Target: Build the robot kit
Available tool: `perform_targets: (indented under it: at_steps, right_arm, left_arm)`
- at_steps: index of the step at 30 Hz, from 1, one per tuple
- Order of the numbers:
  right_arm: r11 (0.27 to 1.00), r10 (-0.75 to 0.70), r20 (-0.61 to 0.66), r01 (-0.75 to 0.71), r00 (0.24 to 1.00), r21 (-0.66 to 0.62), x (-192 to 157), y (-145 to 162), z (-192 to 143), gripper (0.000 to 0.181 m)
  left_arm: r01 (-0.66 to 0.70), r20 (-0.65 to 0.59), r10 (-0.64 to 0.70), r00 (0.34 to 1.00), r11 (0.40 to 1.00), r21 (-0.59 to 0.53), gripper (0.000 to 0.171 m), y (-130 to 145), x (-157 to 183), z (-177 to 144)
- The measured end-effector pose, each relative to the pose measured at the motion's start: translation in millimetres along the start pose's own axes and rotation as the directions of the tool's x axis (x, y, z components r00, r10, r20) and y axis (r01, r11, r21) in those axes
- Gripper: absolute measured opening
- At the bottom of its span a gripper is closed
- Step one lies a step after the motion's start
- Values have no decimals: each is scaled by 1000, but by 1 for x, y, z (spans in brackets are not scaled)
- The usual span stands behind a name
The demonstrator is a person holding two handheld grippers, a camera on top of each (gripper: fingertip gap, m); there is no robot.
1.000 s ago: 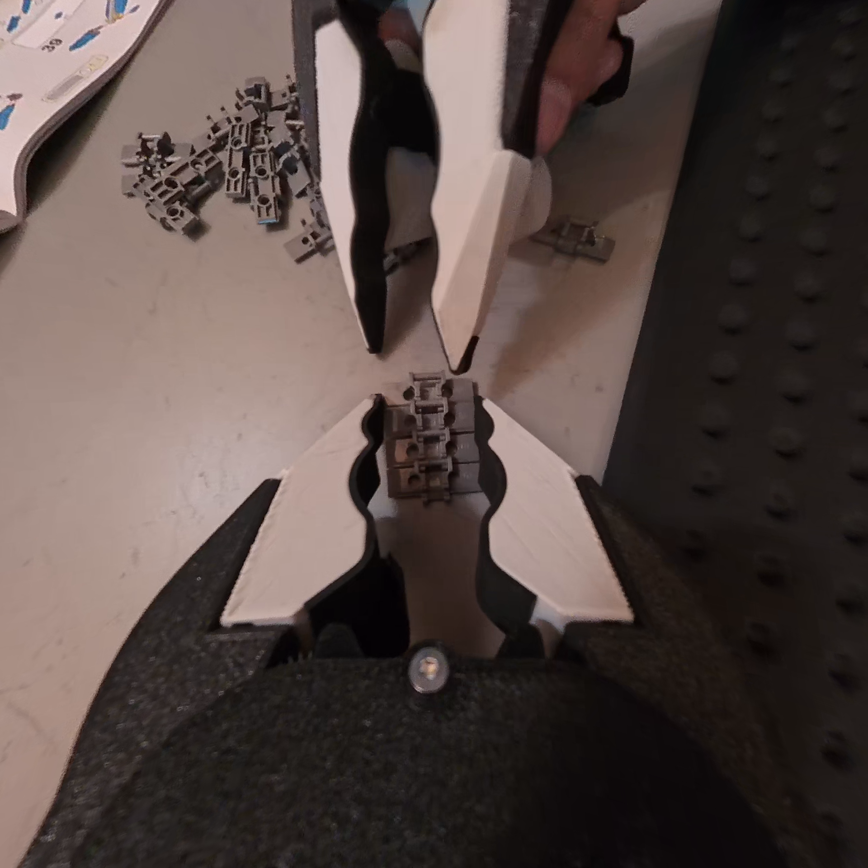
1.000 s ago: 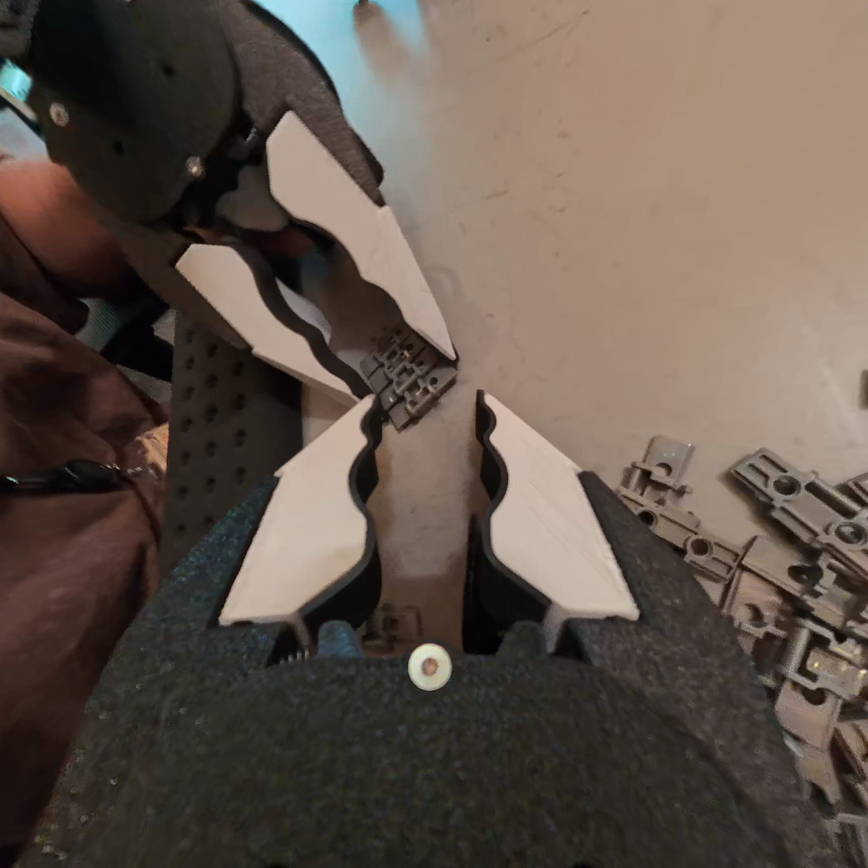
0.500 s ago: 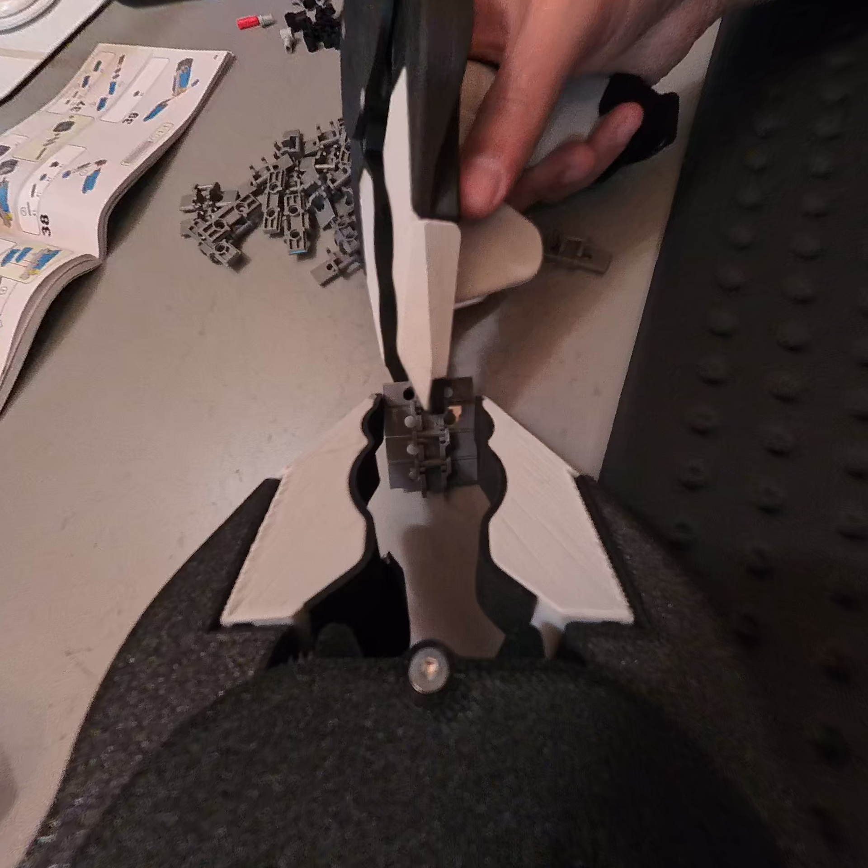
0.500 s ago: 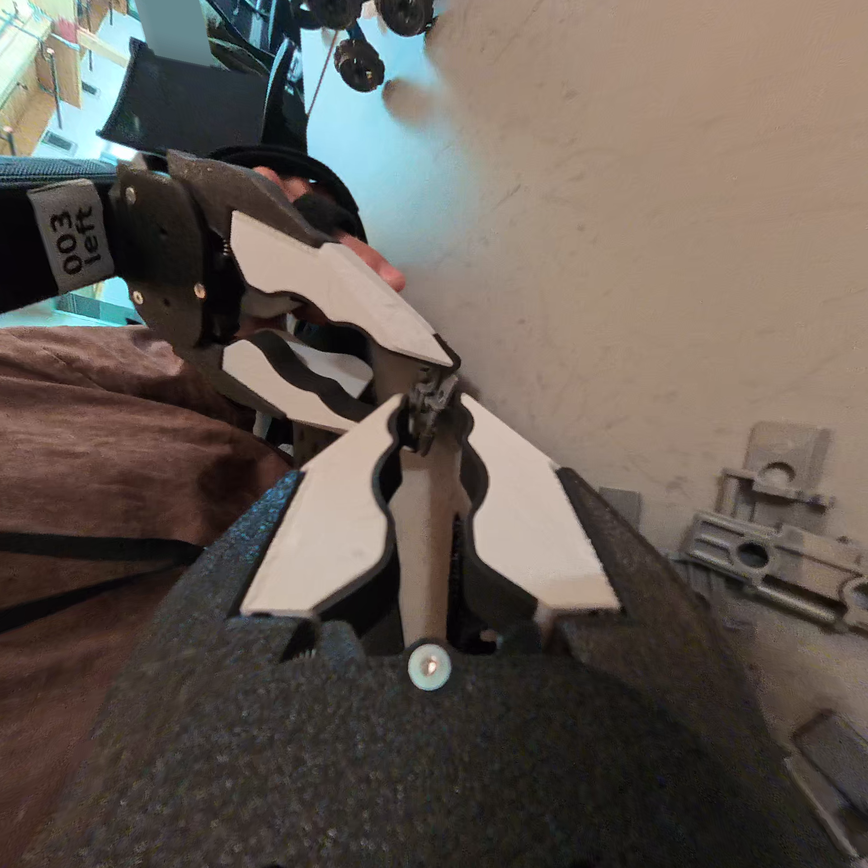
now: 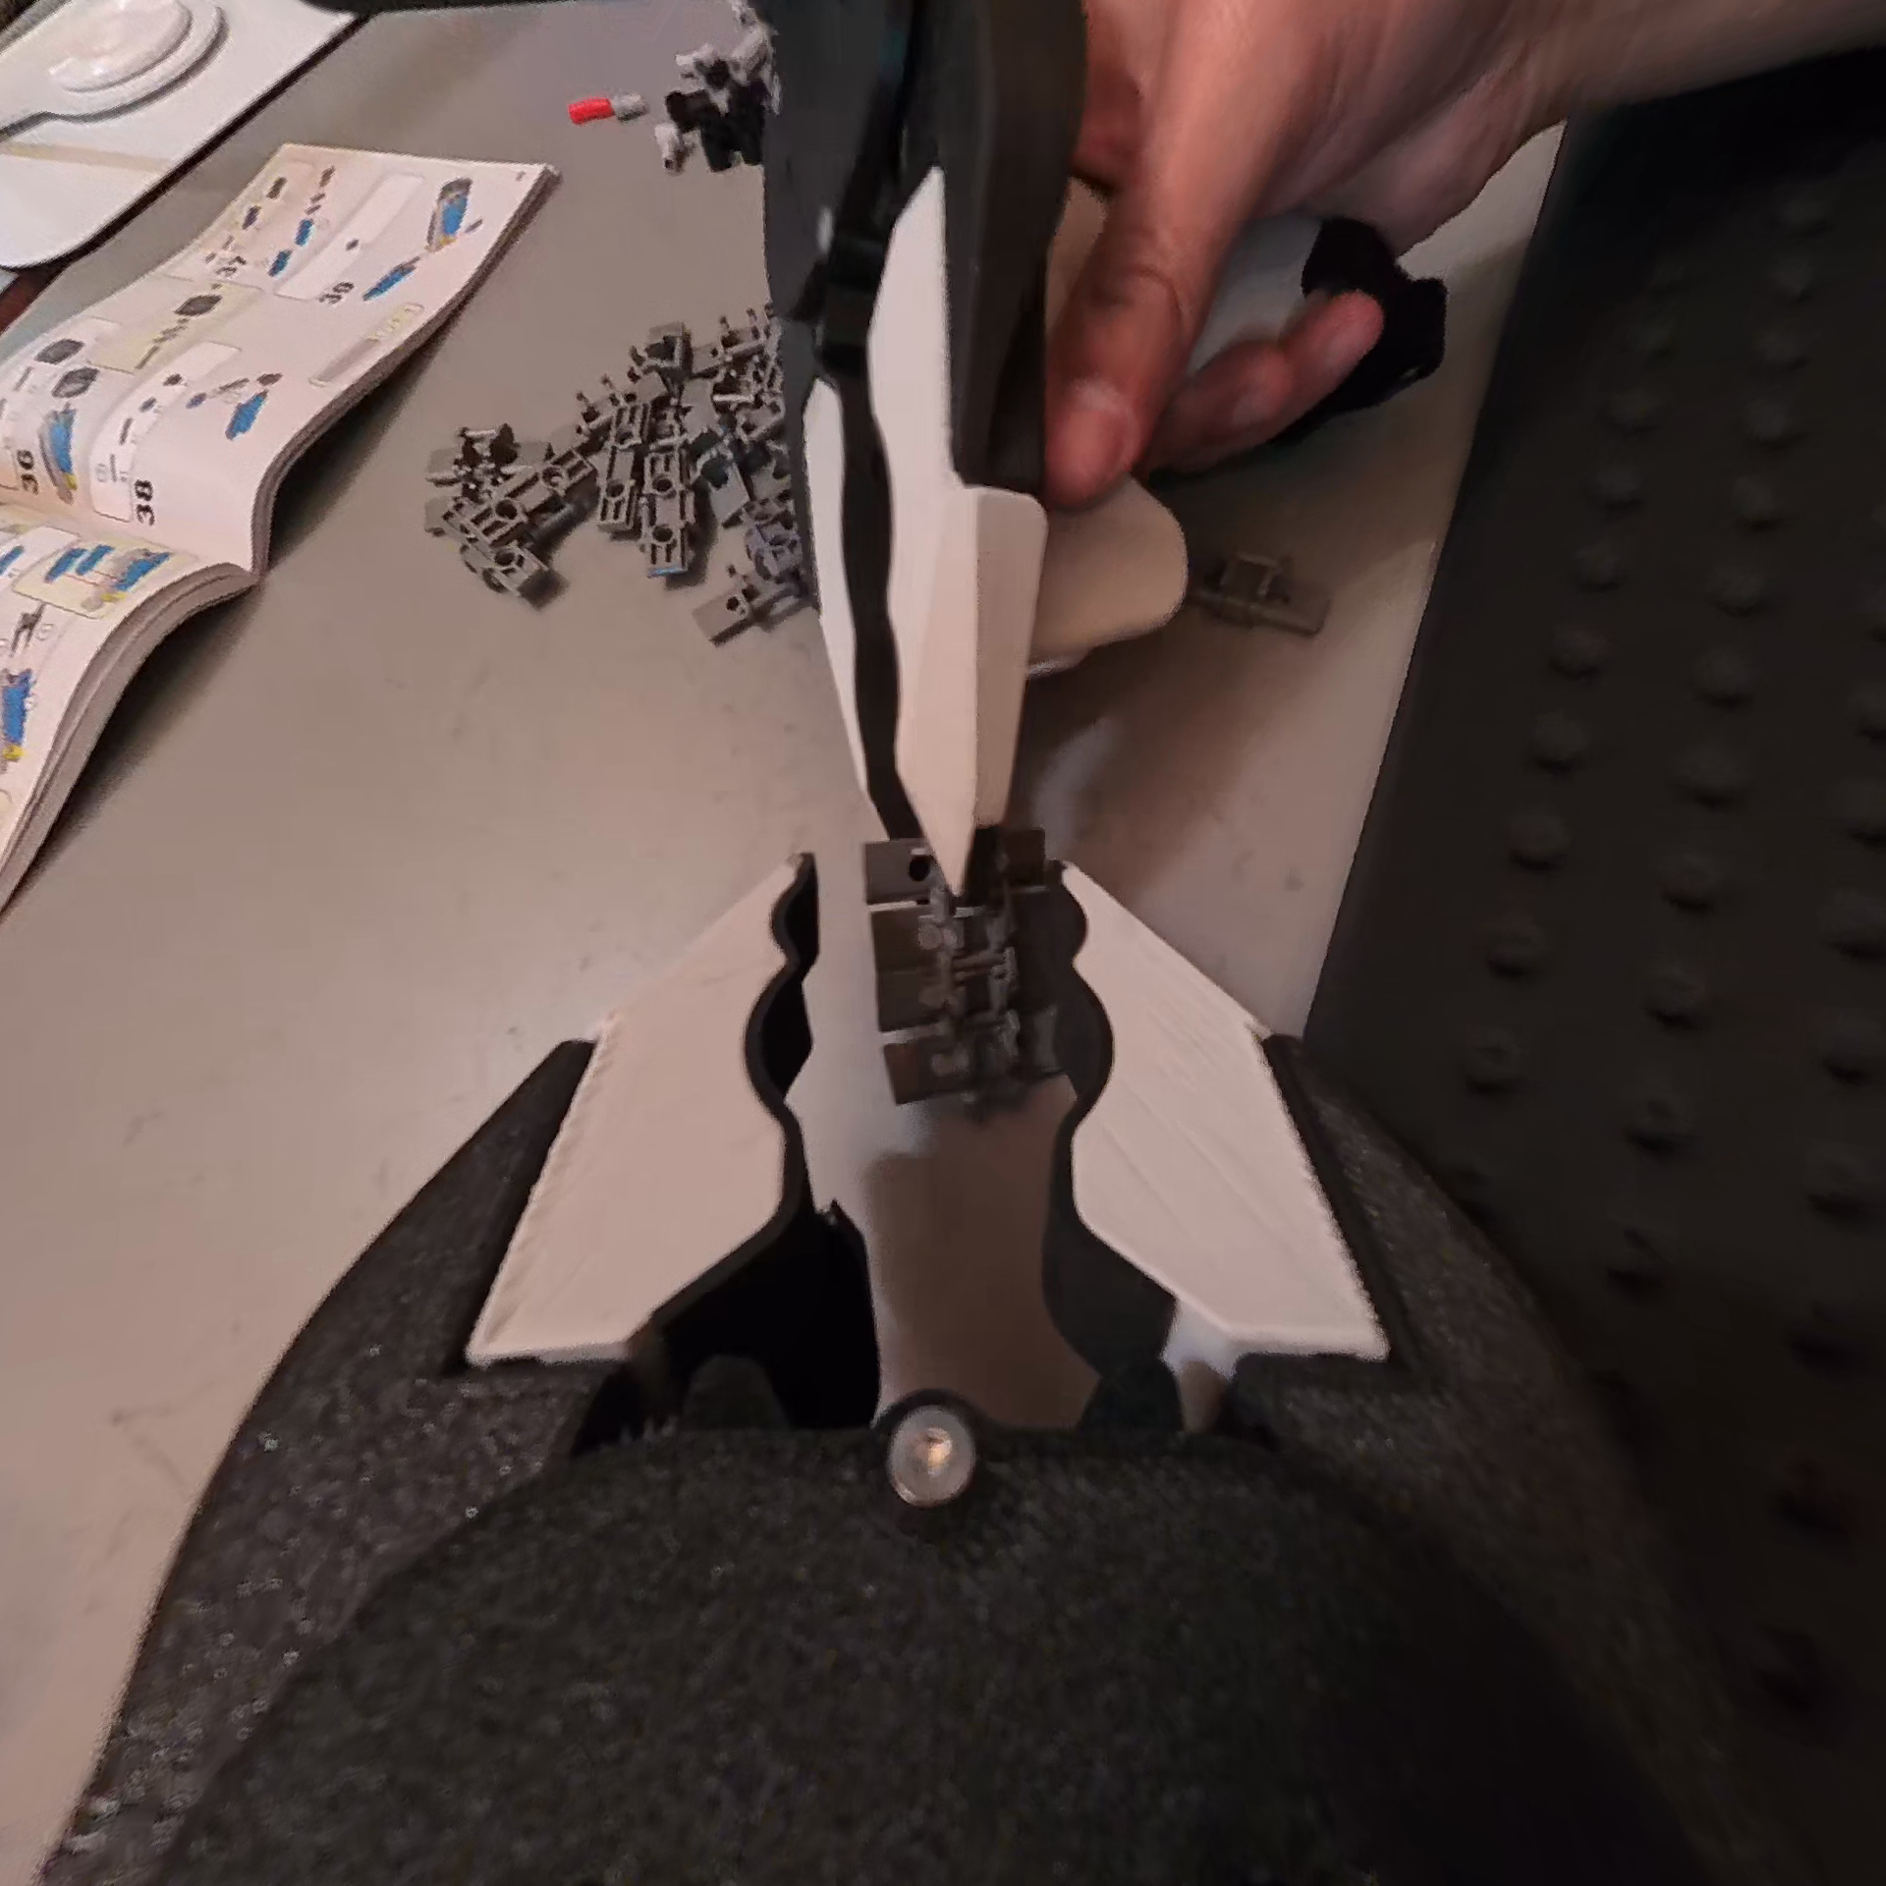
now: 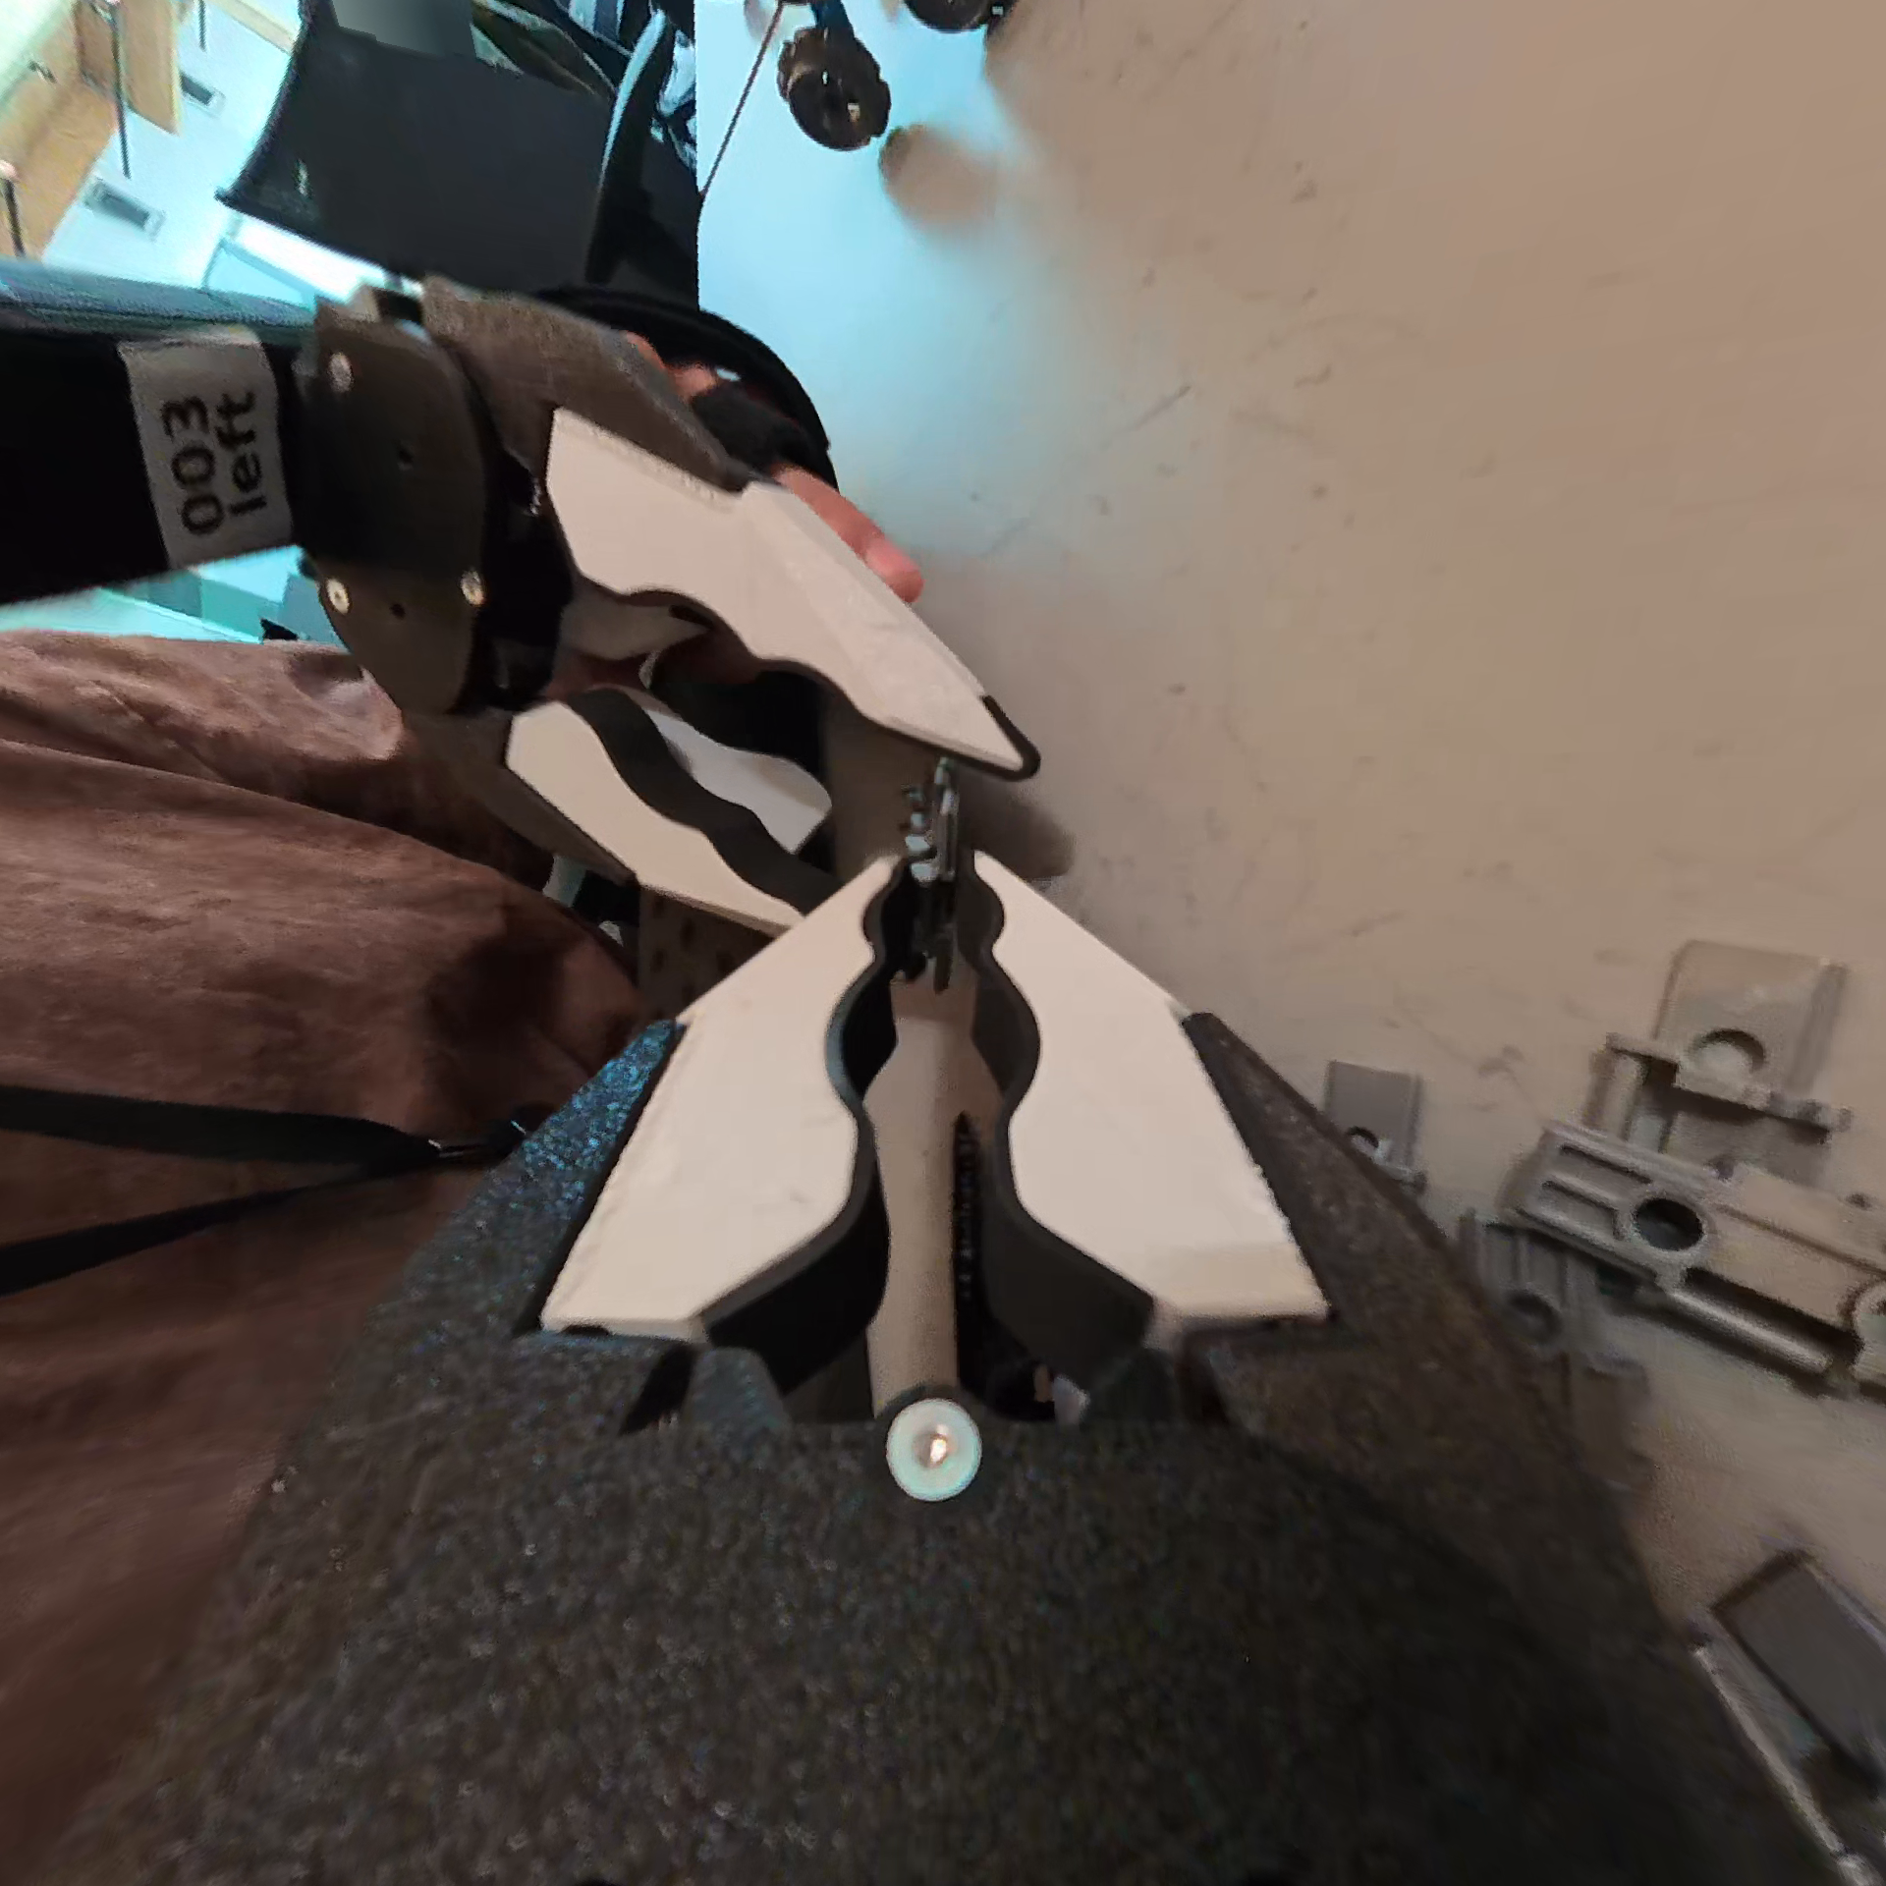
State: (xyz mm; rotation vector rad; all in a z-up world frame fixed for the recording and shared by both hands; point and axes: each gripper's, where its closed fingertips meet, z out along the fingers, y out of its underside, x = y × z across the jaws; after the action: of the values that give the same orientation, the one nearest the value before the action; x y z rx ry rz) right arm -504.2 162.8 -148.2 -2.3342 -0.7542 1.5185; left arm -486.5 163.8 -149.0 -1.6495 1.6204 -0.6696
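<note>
A short strip of grey linked track pieces (image 5: pixel 949 980) sits between the fingers of my left gripper (image 5: pixel 934 878). Its jaws stand slightly apart: the strip rests against the right finger, with a gap to the left one. My right gripper (image 5: pixel 949 857) comes down from above, held by a hand (image 5: pixel 1276 204), and is shut on the strip's far end. In the right wrist view the strip (image 6: pixel 937 816) shows edge-on, pinched at the tips of my right gripper (image 6: pixel 934 867), with the left gripper (image 6: pixel 919 827) beyond. Both are low over the grey table (image 5: pixel 357 867).
A pile of loose grey track links (image 5: pixel 633 480) lies behind, also at the right of the right wrist view (image 6: pixel 1653 1204). One single link (image 5: pixel 1260 592) lies near the dark studded mat (image 5: pixel 1633 714). An open instruction booklet (image 5: pixel 204 388) is at left, small dark parts (image 5: pixel 714 92) farther back. Left and right tips are no more than a few centimetres apart. From the left gripper's tips to the single link (image 5: pixel 1260 592) is close to 9 cm.
My right gripper turned on edge, came down and shut on the strip's far end. My left gripper's jaws have eased apart, leaving a gap beside the strip.
</note>
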Motion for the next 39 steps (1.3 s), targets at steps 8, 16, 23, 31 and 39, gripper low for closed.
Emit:
perform_targets:
  at_steps: [8, 16, 23, 31, 39]
  right_arm:
    - [994, -112, 5, 112, 994, -11, -11, 0, 1, 8]
    - [964, -265, -43, 263, 963, -39, -17, 4, 3, 8]
    - [911, -412, -105, 408, 905, -66, -15, 6, 4, 9]
    - [842, -539, -214, 526, 815, -119, -13, 4, 3, 9]
    - [800, -600, -238, 578, 764, -160, -16, 5, -3, 7]
  left_arm:
    - [254, -270, -237, 933, 967, 32, 39, 5, 0, -20]
    - [146, -308, -123, 943, 988, 51, 17, 2, 12, -20]
    - [99, -277, -83, 957, 994, 45, 12, 5, 15, -18]
    - [94, -244, -78, 967, 994, 55, 11, 4, 12, -16]
    - [92, -194, -73, 978, 991, 92, 9, -4, 12, -15]
